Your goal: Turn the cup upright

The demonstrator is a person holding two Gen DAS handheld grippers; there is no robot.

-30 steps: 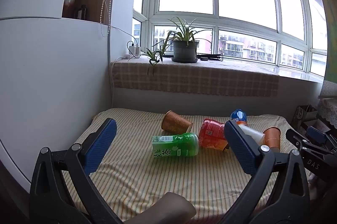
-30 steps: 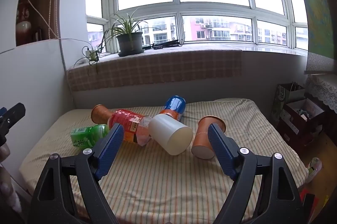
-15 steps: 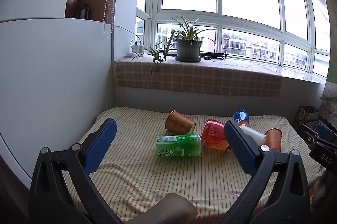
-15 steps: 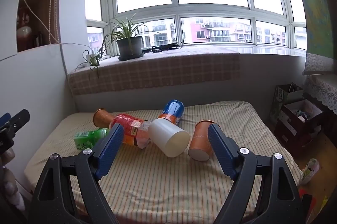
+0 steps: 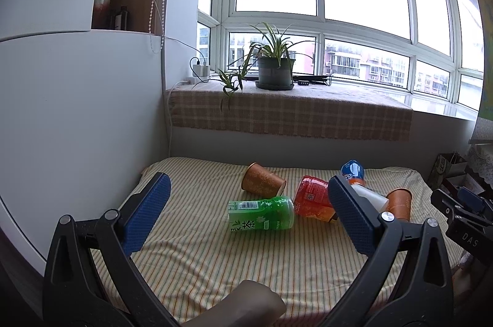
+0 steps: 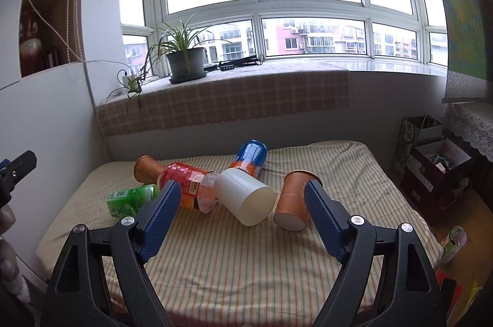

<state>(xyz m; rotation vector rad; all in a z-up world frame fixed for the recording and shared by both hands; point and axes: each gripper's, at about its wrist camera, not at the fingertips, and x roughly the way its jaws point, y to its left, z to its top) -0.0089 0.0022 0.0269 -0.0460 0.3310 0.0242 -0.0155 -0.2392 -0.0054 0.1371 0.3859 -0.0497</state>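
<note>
Change: both tools are now a little further back from the objects than one second ago; the objects themselves lie as before.
Left tool (image 5: 246, 210): its jaws stand wide apart, holding nothing, above the near part of the bed (image 5: 197, 250).
Right tool (image 6: 240, 213): its jaws are also wide apart and hold nothing; in the left view it shows at the right edge (image 5: 462, 213).
White cup (image 6: 245, 195): lies on its side between the right tool's fingers and ahead of them, its closed bottom toward the camera.
Right orange cup (image 6: 292, 200): lies on its side just beside the inner face of the right tool's right finger, bottom toward the camera, near the white cup but apart from it.
Far orange cup (image 5: 262, 183): lies on its side ahead of the left tool, beyond the green bottle (image 5: 261, 217).
Green bottle: lies between the left tool's fingers, ahead of them, just beside the red bottle (image 5: 312, 199).
Red bottle: lies just left of the left tool's right finger, which hides part of it.
Blue can (image 6: 251, 157): lies beyond the white cup, touching it or nearly so; I cannot tell which.
Potted plant (image 5: 274, 65): stands on the window sill far ahead.
</note>
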